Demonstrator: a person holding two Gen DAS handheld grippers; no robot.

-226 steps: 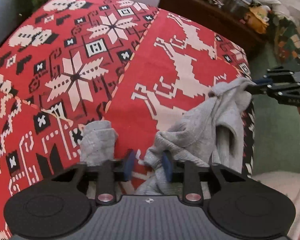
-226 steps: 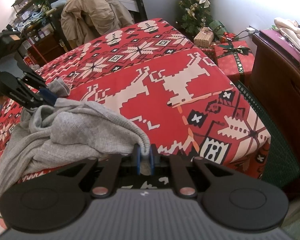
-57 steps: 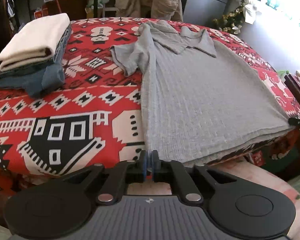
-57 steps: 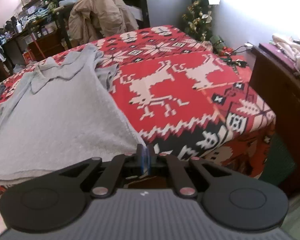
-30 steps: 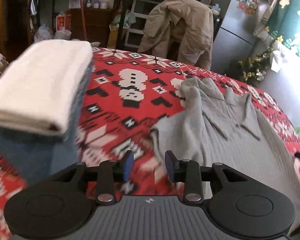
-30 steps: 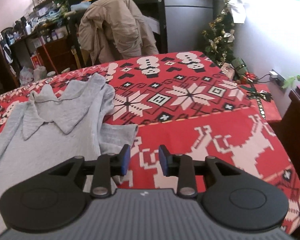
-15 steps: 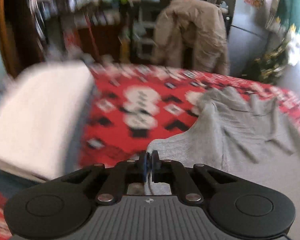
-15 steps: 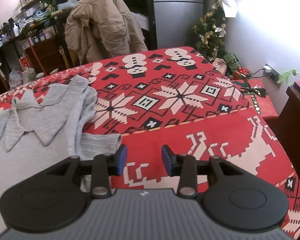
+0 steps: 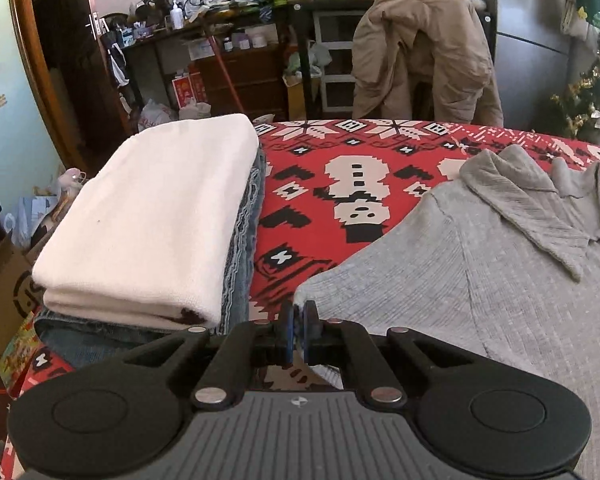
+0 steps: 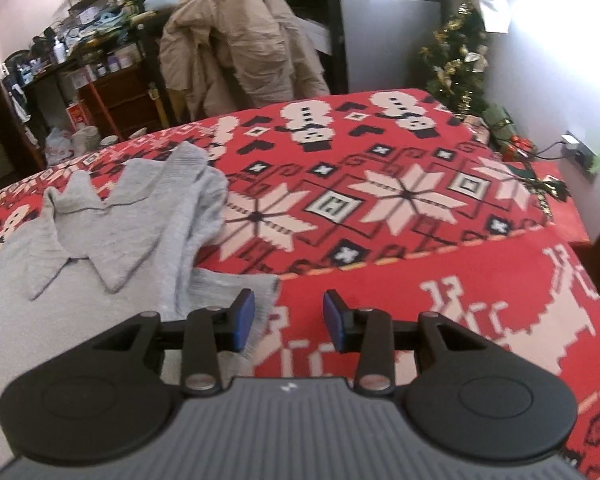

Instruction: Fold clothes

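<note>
Grey shirt (image 9: 480, 280) runs off frame; left gripper (image 9: 299, 320) pinches its sleeve edge, right gripper (image 10: 289, 320) gapes beside the other sleeve.

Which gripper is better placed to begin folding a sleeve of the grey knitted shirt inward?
Probably the left gripper: it is already shut on a sleeve edge of the grey knitted shirt. The right gripper is open, its fingers beside the other sleeve, holding nothing.

No text or label can be read.
</note>
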